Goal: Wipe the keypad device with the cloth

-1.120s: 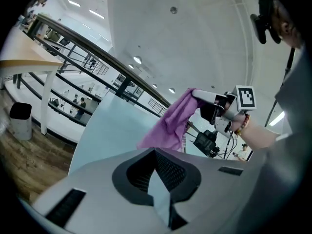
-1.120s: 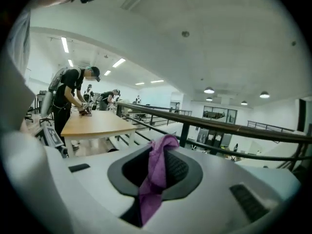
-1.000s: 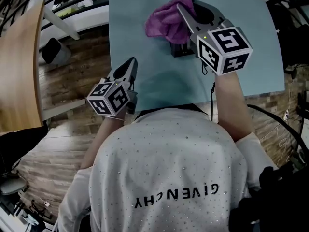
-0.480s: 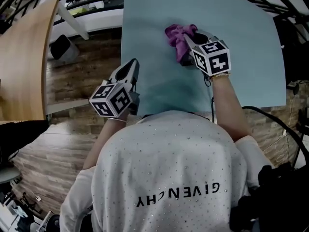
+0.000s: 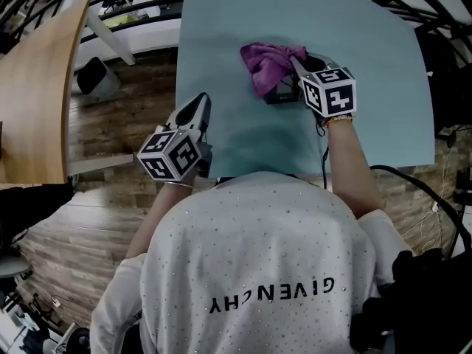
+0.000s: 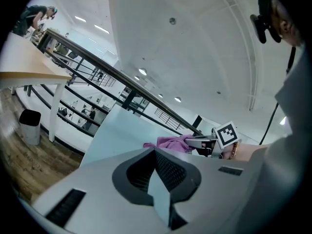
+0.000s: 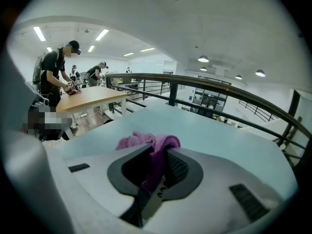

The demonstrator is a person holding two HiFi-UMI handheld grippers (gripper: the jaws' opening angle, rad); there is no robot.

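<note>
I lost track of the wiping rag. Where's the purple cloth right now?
Head view, upper middle: the purple cloth is pinched in the claw of the right gripper, lying against the dark keypad device on the blue table.

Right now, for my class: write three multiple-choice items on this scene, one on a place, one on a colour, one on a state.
1. Where is the cloth? A floor; B over the keypad device on the table; C wooden desk.
2. Cloth colour? A purple; B yellow; C white.
3. The right gripper is: A open, empty; B shut on the cloth; C out of view.
Key: B, the head view shows it draped there; A, it is purple in every view; B, the right gripper view shows cloth pinched between the jaws.
</note>
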